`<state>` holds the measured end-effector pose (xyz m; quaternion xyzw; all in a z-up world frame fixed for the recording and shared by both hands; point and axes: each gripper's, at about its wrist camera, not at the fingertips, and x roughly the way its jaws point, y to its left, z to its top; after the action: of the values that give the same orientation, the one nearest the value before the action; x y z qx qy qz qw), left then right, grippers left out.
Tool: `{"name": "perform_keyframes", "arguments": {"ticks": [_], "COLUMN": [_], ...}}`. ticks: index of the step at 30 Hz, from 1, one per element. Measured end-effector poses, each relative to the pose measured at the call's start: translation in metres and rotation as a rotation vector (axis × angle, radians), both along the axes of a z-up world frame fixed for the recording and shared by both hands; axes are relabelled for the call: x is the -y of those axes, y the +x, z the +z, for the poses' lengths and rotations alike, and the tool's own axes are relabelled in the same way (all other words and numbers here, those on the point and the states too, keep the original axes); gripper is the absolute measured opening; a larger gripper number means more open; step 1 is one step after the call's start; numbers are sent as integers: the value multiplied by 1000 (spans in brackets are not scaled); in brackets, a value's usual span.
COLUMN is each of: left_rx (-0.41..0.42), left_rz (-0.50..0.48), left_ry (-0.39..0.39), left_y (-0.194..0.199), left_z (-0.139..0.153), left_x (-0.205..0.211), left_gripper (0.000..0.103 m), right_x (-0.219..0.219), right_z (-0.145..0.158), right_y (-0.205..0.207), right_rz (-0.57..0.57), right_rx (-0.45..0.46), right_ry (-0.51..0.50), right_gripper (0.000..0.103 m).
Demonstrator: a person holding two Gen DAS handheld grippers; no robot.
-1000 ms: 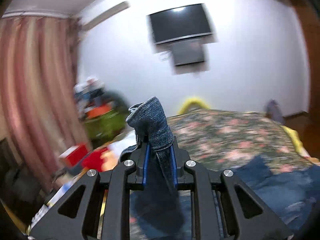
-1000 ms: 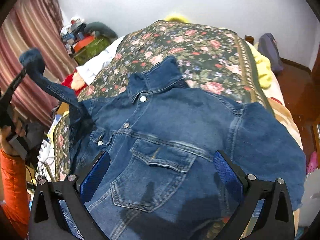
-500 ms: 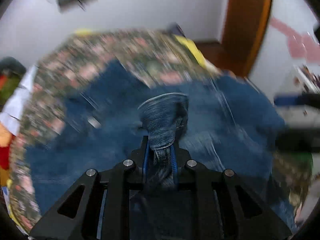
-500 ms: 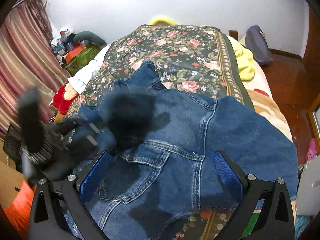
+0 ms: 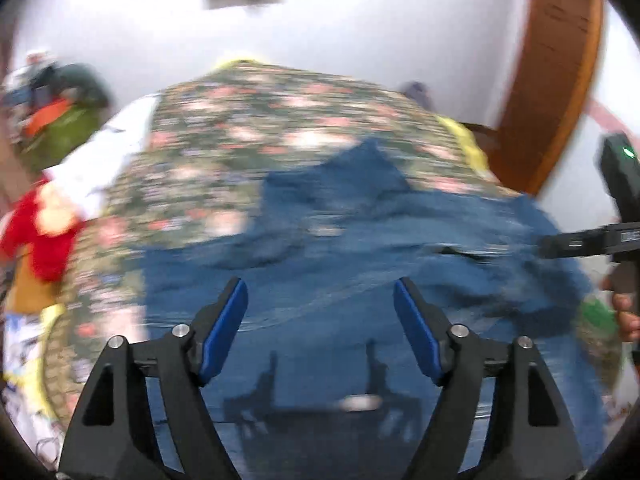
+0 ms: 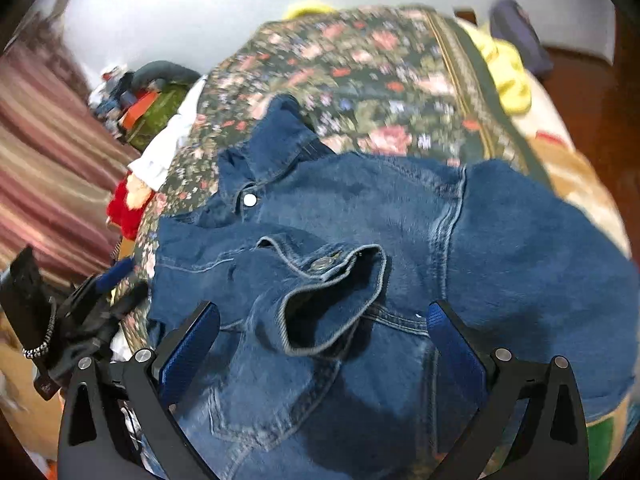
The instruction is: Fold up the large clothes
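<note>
1. Lying spread over the near part of the flowered bedspread [image 6: 372, 64], the denim jacket [image 6: 500, 248] is front side up, collar [image 6: 280, 132] pointing toward the far wall.
2. One sleeve is folded across the chest of the jacket; its cuff [image 6: 332, 300] lies open-mouthed near the middle, with a metal button on its band.
3. Another silver button [image 6: 249, 199] shows just below the collar.
4. The left gripper [image 5: 320, 320] hangs above the jacket with its blue pads [image 5: 224, 332] standing wide apart; its jaws have just been opening and nothing is between them, only denim lying below.
5. The left wrist view is heavily blurred, so fine detail of the cloth there cannot be made out.
6. The right gripper [image 6: 320, 348] is also spread wide, one finger on each side of the folded cuff as seen from its camera, with the pads not pressing on the cloth; whether the tips touch the fabric cannot be told.
7. In the right wrist view, the left tool appears as a dark shape at the left edge, beside the bed.
8. A yellow cloth [image 6: 504, 68] lies along the right side of the bed, and a red item [image 6: 128, 208] sits at the left side.
9. A striped curtain [image 6: 44, 168] hangs at the far left.
</note>
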<state>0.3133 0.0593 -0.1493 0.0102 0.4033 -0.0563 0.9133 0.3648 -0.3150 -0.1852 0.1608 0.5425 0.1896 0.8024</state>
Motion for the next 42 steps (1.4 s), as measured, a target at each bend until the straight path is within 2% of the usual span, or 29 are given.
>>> {"name": "perform_keyframes", "arguments": {"ticks": [4,6,8,9,11,15,16,19,24,28,33,35,39,42], "left_rx": [-58,-104,-159,-185,-229,-291,-292,-250,-166,-200,-307,-299,-277,-274], "left_rz": [168,227,272,284,290,301,305,278,270,262,271,281,267,256], "left_ry": [110,123,117,110,97,72,59,16,34,70,104,106,172,195], "left_y": [-2,-5,-10,-13,-18,-21,-21,-20,-4,18,31,30,28,29], "left_z": [-29,-47,-70,-80,-98,-118,-117,-98,-66,-79,-130,-137,-143,-146], "left_x": [-65,-91,-113,-120,-130,-138,-138,-135,-126,-115,-108,-107,-97,-96], "left_gripper": [75,75,75,75,75,75,75,75,77,77,77,82,84,87], "right_x": [-5,-9,-16,-20,-27,-47,-53,-65,-82,-71,-43,-35,-26,-29], "right_z": [-28,-42,-52,-54,-57,-45,-35,1,51,64,35,16,-17,-32], "right_y": [22,32,40,41,44,46,44,35,21,18,22,24,21,17], "right_rz": [-16,-27,-14,-6,8,48,66,105,145,119,74,62,68,113], "right_rx": [-108,-160,-183,-184,-170,-94,-49,115,300,326,243,205,177,187], "right_ry": [42,48,44,44,27,-89,-126,-213,-293,-287,-301,-325,-367,-448], "right_gripper": [102,96,86,85,76,40,38,35,35,35,35,35,36,43]}}
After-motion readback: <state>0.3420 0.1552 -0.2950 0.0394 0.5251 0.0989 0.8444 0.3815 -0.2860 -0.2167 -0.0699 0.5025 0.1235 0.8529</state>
